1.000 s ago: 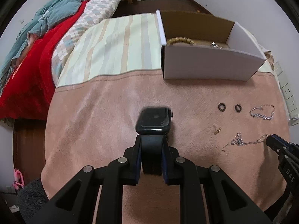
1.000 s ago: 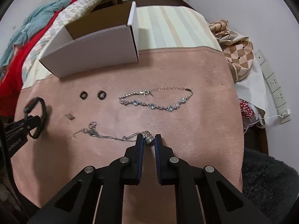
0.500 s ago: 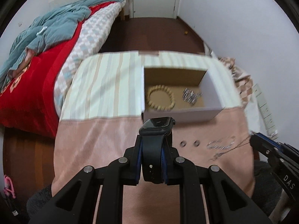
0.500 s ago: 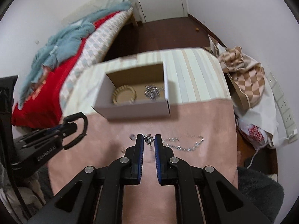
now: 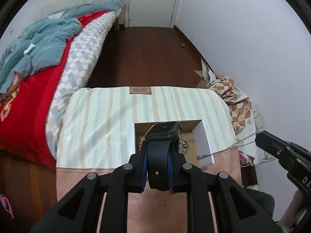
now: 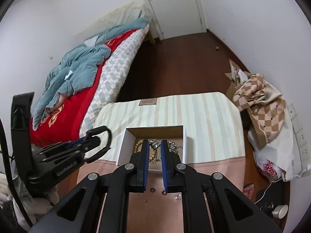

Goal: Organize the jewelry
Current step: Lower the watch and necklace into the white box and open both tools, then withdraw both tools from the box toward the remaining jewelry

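Pink suede-like table cover [image 6: 213, 174] filling the lower frame, two small black rings [image 6: 158, 191] lying on it near the bottom centre of the right view. Left gripper [image 5: 158, 155] clamping the band of a black square-faced smartwatch [image 5: 162, 134], hanging over the open white cardboard box [image 5: 206, 141] at frame centre. Right gripper [image 6: 154, 147] pinching a thin silver chain necklace [image 6: 154, 144] over the same box; tan wooden bead bracelet [image 6: 139, 145] sitting inside. Red-quilted bed [image 5: 29, 106] filling the upper left.

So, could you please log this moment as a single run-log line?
left gripper: shut on watch, over box | right gripper: shut on necklace, over box | two black rings: on pink cloth
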`<action>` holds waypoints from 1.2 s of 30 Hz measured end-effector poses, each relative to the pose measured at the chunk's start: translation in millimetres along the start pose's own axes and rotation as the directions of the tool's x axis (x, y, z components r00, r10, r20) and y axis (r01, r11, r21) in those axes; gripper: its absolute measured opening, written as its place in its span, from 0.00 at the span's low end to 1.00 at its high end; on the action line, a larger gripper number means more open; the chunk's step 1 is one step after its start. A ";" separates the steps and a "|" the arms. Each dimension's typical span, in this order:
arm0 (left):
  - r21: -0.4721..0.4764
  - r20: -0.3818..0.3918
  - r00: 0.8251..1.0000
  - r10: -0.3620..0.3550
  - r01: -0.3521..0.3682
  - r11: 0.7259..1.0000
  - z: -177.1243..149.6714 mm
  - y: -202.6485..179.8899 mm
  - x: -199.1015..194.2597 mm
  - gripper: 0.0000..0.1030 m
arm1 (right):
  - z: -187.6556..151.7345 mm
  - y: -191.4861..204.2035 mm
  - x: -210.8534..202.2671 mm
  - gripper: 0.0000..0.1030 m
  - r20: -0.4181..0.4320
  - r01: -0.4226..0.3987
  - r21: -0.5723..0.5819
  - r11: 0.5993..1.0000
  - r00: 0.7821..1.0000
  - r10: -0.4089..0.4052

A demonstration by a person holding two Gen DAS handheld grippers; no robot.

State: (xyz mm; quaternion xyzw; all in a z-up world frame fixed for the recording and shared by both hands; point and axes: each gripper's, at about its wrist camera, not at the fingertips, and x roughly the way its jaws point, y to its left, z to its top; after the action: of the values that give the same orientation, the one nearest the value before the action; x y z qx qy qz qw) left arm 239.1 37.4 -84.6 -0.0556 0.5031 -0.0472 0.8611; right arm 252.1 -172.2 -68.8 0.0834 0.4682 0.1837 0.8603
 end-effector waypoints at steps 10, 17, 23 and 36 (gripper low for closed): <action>-0.008 -0.176 0.983 -0.044 0.044 0.999 13.0 9.7 82.3 0.15 | -5.8 -12.2 86.2 0.12 -0.171 -0.005 0.001 1.000 0.985 0.005; -0.045 -0.182 0.983 -0.030 0.022 0.999 22.1 16.2 88.3 0.71 | -12.4 -27.9 132.7 0.15 -0.324 -0.032 0.030 0.999 0.945 0.040; -0.012 -0.124 0.991 0.054 -0.056 0.998 22.3 20.1 71.7 0.92 | -18.4 -32.4 138.6 0.71 -0.348 -0.002 0.032 0.999 0.938 0.013; -0.008 -0.060 0.968 0.245 -0.245 0.969 -22.6 39.1 50.4 1.00 | -42.3 -17.1 141.7 0.99 -0.313 0.223 -0.097 0.970 0.918 -0.242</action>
State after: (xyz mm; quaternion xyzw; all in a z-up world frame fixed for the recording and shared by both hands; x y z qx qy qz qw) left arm 245.1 68.1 -144.7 0.0017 0.5315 0.0618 0.8448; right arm 290.8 -133.3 -207.2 -0.0293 0.6036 0.1052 0.7898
